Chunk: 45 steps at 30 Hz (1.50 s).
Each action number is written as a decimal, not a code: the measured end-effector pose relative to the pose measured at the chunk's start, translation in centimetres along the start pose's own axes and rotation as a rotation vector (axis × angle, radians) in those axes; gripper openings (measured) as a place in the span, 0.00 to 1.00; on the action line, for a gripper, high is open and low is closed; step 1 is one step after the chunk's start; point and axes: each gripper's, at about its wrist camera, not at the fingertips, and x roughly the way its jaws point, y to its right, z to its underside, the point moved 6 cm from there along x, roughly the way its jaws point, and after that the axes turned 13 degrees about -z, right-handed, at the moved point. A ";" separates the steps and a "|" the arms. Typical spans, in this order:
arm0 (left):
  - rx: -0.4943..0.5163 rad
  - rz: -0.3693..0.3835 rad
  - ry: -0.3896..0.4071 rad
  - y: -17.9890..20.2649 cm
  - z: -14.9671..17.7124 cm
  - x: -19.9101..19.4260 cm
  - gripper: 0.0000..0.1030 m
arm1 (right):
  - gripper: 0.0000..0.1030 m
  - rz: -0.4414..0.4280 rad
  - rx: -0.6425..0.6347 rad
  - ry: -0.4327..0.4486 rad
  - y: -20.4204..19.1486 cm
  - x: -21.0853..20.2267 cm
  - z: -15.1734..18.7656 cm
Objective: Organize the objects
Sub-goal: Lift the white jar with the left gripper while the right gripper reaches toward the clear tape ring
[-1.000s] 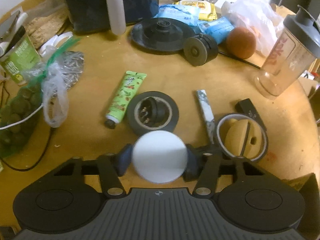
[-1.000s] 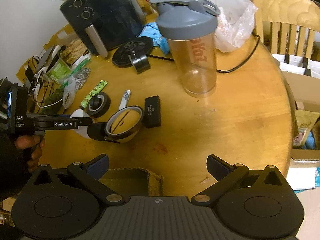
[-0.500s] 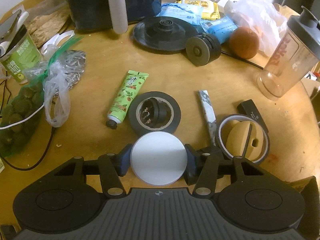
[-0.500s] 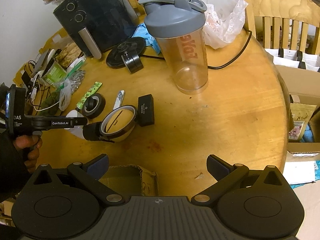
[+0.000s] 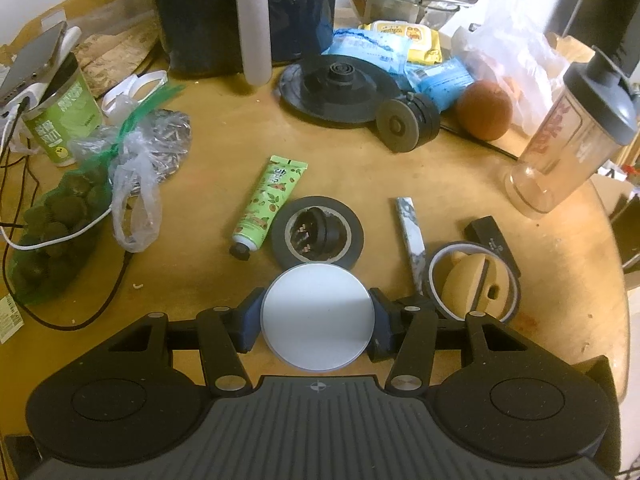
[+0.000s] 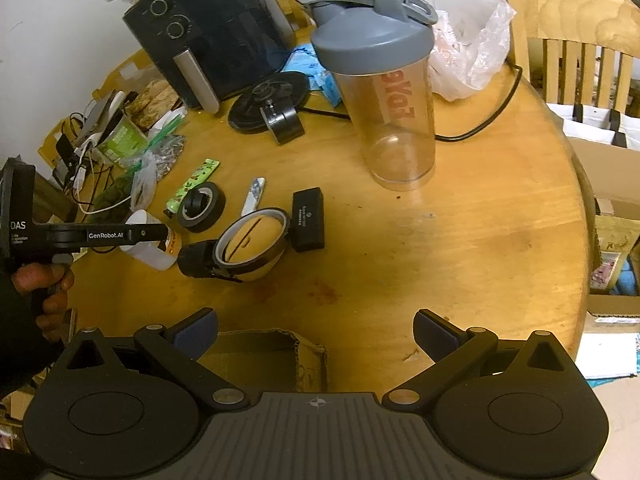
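A round wooden tabletop [image 6: 480, 240] fills both views, against a white wall, with a wooden chair [image 6: 568, 28] at its far edge and cardboard boxes [image 6: 612, 216] beside it. A black air fryer [image 6: 204, 36] stands at the back among snack packets and plastic bags. A clear shaker bottle [image 6: 384, 92] with a grey lid stands upright, well apart from the smaller things. Near the middle lie a black tape roll [image 5: 317, 233], a green tube [image 5: 270, 200] just beside it, a marbled stick [image 5: 410, 236], a small black box [image 6: 307, 219], and a clear tape ring [image 5: 474, 282] around a tan wooden piece. The left tool [image 5: 318, 318] is closed on a white bottle [image 5: 318, 316], held by its sides just in front of the black tape roll. The right tool [image 6: 316, 334] hangs with its fingers spread wide, holding nothing, over the near edge of the tabletop.
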 end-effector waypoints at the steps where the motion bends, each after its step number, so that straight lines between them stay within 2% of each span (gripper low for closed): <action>1: -0.002 0.001 0.002 0.0 0.0 -0.2 0.51 | 1.00 -0.003 -0.004 -0.001 -0.1 0.0 0.0; 26: -0.064 0.051 0.032 -0.5 2.2 -5.5 0.51 | 1.00 -0.097 -0.135 -0.048 -2.4 2.0 -0.7; 45: -0.143 0.070 0.032 -1.7 4.8 -8.9 0.51 | 1.00 -0.145 -0.284 -0.105 -4.2 5.8 -2.5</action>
